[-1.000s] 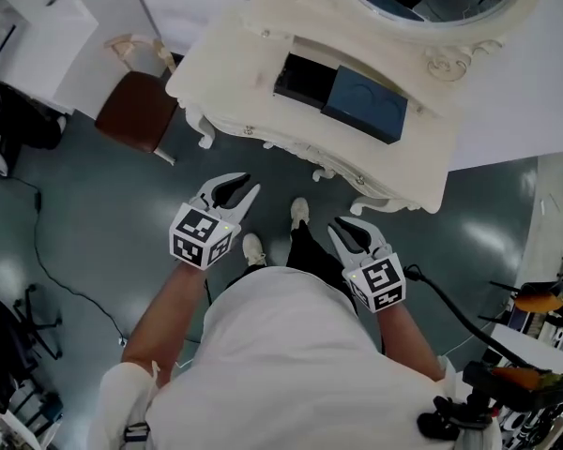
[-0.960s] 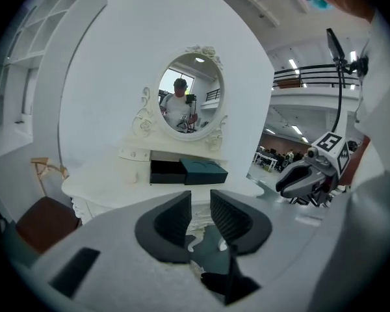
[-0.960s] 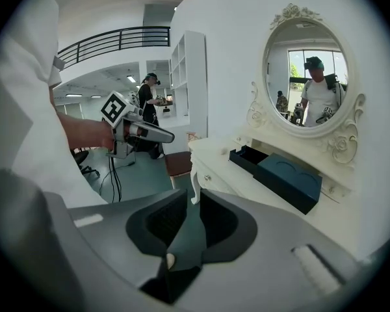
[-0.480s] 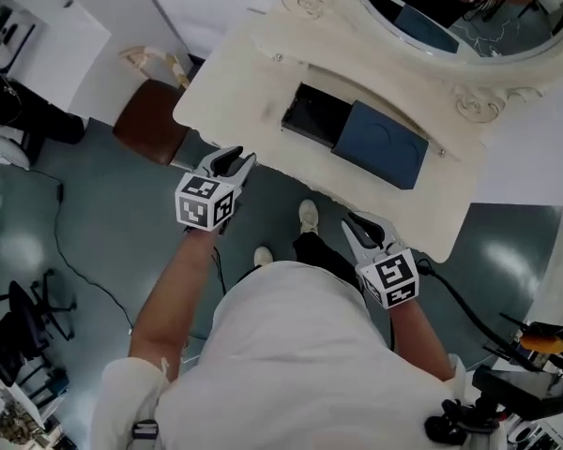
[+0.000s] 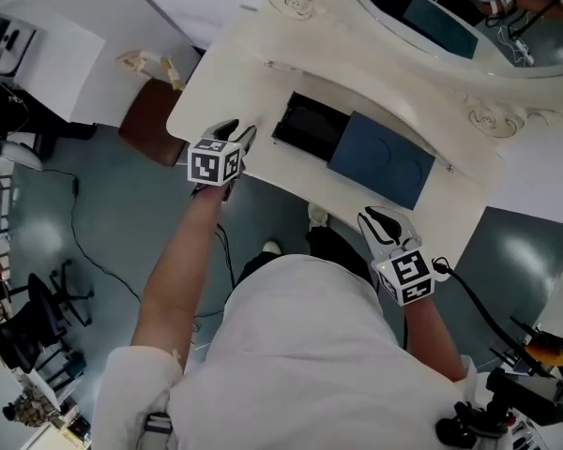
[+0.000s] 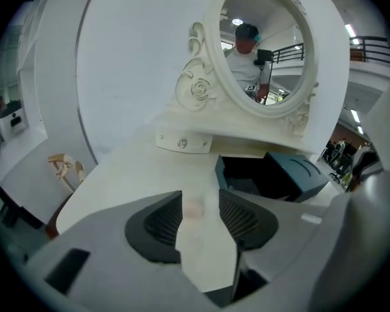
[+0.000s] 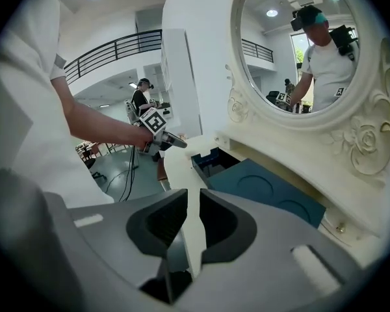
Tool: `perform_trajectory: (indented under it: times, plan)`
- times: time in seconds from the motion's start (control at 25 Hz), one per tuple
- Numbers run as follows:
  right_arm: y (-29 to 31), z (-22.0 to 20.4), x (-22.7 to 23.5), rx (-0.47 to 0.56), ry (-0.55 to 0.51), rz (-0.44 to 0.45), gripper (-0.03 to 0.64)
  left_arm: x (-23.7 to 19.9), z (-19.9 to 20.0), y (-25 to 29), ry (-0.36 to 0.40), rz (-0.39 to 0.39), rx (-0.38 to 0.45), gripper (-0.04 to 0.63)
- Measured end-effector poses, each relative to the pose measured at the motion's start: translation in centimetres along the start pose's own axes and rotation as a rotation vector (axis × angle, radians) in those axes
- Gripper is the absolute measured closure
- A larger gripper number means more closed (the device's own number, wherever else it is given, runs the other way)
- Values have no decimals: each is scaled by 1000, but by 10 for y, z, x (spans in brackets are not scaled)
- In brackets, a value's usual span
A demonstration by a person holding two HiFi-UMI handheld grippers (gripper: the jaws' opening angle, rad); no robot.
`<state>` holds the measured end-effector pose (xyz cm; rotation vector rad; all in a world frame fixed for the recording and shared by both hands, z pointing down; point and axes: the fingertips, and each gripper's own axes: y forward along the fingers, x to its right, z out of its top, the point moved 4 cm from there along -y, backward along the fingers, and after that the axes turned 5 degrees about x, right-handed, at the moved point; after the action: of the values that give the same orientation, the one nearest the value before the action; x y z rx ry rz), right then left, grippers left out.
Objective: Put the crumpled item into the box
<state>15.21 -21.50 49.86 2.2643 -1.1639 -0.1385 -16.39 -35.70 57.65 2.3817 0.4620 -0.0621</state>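
A dark blue box (image 5: 305, 125) stands open on the cream vanity table (image 5: 225, 82), with its lid (image 5: 380, 157) lying flat to its right. In the left gripper view a small, pale pinkish crumpled item (image 6: 194, 207) lies on the tabletop left of the box (image 6: 253, 174). My left gripper (image 5: 236, 134) hangs over the table's front edge. Its jaws (image 6: 199, 197) have just been opening; the item shows in the gap between them, and the pads do not press on it. My right gripper (image 5: 383, 218) is below the table edge, its jaws (image 7: 193, 197) a narrow gap apart and empty.
An oval mirror (image 5: 450, 7) in a carved frame rises behind the box. A brown stool (image 5: 150, 120) stands left of the table. A cable (image 5: 75, 242) runs over the grey floor, and a white cabinet (image 5: 47, 54) is at the far left.
Both grippers have moved from over the floor towards the table. The left one has gone further and now reaches its front edge beside the box, with its jaws wider apart.
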Motion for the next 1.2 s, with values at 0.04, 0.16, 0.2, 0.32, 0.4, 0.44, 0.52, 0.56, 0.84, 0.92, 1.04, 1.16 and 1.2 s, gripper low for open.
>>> perform_trajectory:
  times: [0.04, 0.16, 0.2, 0.32, 0.4, 0.44, 0.52, 0.56, 0.84, 0.92, 1.04, 1.16, 1.2]
  plan:
    - [-1, 0, 7, -1, 3, -2, 555, -3, 1, 8, 0, 7, -13, 415]
    - [-2, -1, 31, -1, 12, -11, 555, -6, 0, 31, 5, 16, -60, 407]
    - [-2, -1, 37, 0, 15, -14, 555, -7, -2, 37, 10, 19, -79, 404]
    - [-3, 3, 48, 2, 25, -20, 555, -13, -8, 49, 17, 32, -140, 400]
    - [-4, 5, 54, 2, 31, -19, 555, -15, -12, 53, 19, 39, -170, 403]
    - [-4, 6, 57, 3, 35, -18, 555, -15, -14, 55, 19, 42, -180, 413]
    - [-4, 6, 64, 4, 41, -17, 555, -16, -15, 58, 16, 50, -190, 430]
    - [-4, 5, 67, 4, 44, -15, 555, -17, -14, 58, 14, 54, -194, 438]
    - [0, 3, 76, 16, 57, 5, 557, -12, -9, 50, 20, 76, -196, 460]
    - [0, 3, 76, 23, 57, 10, 557, -10, -4, 45, 22, 82, -180, 460]
    - [0, 2, 79, 29, 59, 18, 558, -2, 9, 36, 22, 84, -145, 461]
    - [-1, 3, 81, 37, 62, 22, 558, 12, 25, 25, 24, 70, -105, 462]
    - [-1, 4, 82, 42, 62, 22, 558, 19, 31, 22, 26, 62, -91, 462]
